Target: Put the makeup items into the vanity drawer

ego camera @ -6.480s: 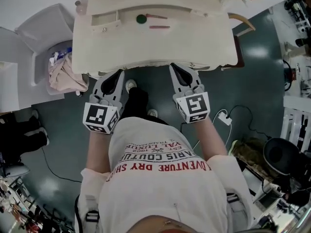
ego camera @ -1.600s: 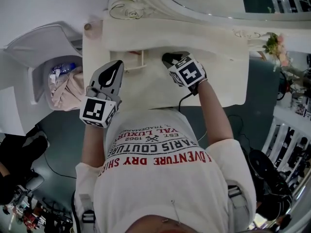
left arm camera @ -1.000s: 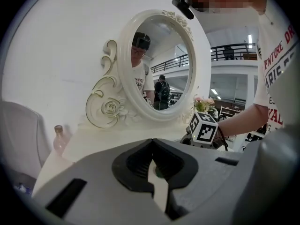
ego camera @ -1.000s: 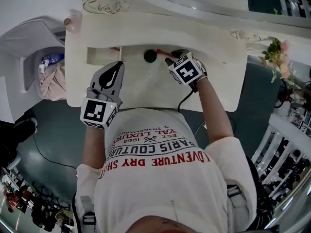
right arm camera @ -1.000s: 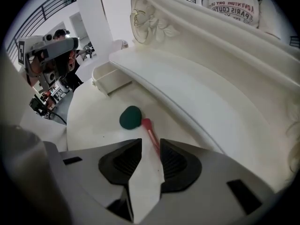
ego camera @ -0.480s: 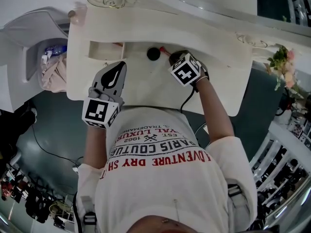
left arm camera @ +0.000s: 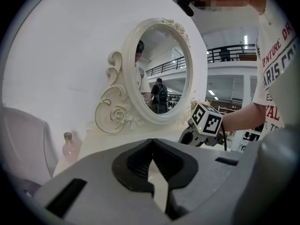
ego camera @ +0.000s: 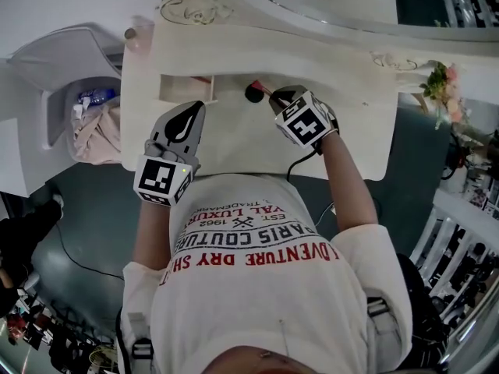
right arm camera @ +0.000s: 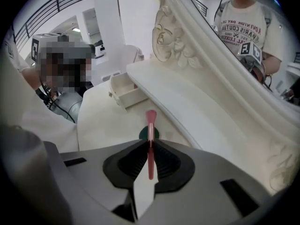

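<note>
the person wears a white short-sleeved t-shirt (ego camera: 257, 287) printed with red and dark lettering, with grey straps (ego camera: 139, 341) and buckles at the shoulders. the left gripper (ego camera: 189, 106) and right gripper (ego camera: 273, 94) are grey shells, fingers (ego camera: 170, 127) lined in black, each topped by a white cube (ego camera: 162, 181) of black square markers. a black cable (ego camera: 299, 160) trails from the right one.

A cream vanity (ego camera: 234, 142) stands against a plain white wall (left arm camera: 61, 55) on a glossy dark teal floor (ego camera: 417, 142). Its oval mirror (left arm camera: 159, 69) sits in a carved frame of scrolls and a rose, and reflects a bright hall. Beside the vanity, a white tub (ego camera: 54, 76) holds pink cloth. Flowers (ego camera: 440, 80) stand at one vanity corner. Beyond the mirror, a balcony with a dark railing (left arm camera: 229, 55) runs above ceiling lights
</note>
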Motion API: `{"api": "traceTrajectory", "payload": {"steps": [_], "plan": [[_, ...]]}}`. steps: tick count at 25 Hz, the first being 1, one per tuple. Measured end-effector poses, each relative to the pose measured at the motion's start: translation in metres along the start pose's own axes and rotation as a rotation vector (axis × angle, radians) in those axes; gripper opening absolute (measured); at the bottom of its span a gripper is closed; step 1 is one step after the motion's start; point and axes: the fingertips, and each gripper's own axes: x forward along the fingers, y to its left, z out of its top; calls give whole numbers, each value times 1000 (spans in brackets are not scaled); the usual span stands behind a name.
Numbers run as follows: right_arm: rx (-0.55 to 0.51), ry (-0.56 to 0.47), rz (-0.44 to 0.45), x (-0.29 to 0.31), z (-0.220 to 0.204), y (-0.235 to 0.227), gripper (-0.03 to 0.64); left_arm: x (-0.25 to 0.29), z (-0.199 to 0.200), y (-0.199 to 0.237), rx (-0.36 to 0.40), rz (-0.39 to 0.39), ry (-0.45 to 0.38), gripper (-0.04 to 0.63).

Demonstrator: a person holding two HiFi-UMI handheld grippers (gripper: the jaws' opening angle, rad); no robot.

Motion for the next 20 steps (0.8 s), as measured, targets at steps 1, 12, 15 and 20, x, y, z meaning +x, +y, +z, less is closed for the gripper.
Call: {"api": "traceTrajectory", "payload": {"steps": [1,12,15,20], "plan": [[-7,-9,-6,-3,10,5,39,-6,3,5,4,-1,-5,8],[-129,-59,6,18,123,73,40,-84,10,79,-6,73,-53,8],[-155,-62,27,30,143,93,40,-101,5,95,-24,101,-57,8],[-158,-48,45,51,166,109,40,-124,-5,116,-48,135,-50,8]]}}
